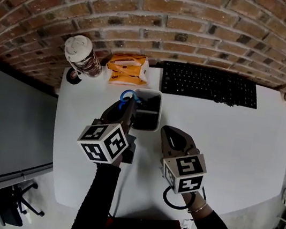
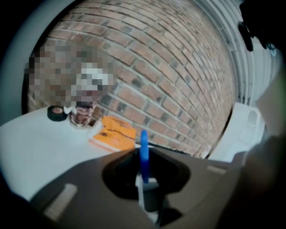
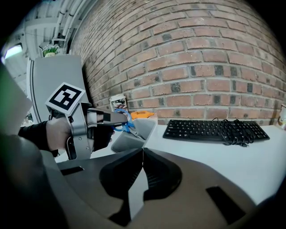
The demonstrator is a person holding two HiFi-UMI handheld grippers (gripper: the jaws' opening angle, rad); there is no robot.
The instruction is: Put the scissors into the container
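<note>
**Desk:** What did the left gripper (image 1: pixel 127 105) have, and where?

**Photographer:** Its jaws were pinching the blue handle loop of the scissors (image 1: pixel 127 94) at the near-left corner of the grey container (image 1: pixel 149 127). The loop stood above the rim and the blades slanted down toward the inside. The right gripper (image 1: pixel 167 131) sat just beside the container's near-right corner, its jaws pressed together on nothing.

**Desk:** What could have gone wrong from there?

**Photographer:** As I judged it, the grip was on a thin loop only, so the scissors could swing in it and a blade could catch the container's rim. The container looked light and nothing steadied it, so a push from the blades might have slid or tipped it. Released too soon, the scissors could have dropped onto the white table (image 1: pixel 235 148) beside the container instead of inside.

**Desk:** What couldn't be made out?

**Photographer:** The blade tips. The left gripper covered them in the head view, and its own camera showed the loop edge-on with the container out of sight. I couldn't tell whether the blades touched a wall or the bottom. The container's inside was too dark to read. Behind the container lay a keyboard (image 1: pixel 210 84), an orange packet (image 1: pixel 128 68) and a lidded cup (image 1: pixel 81 54), none of them in the way.
</note>
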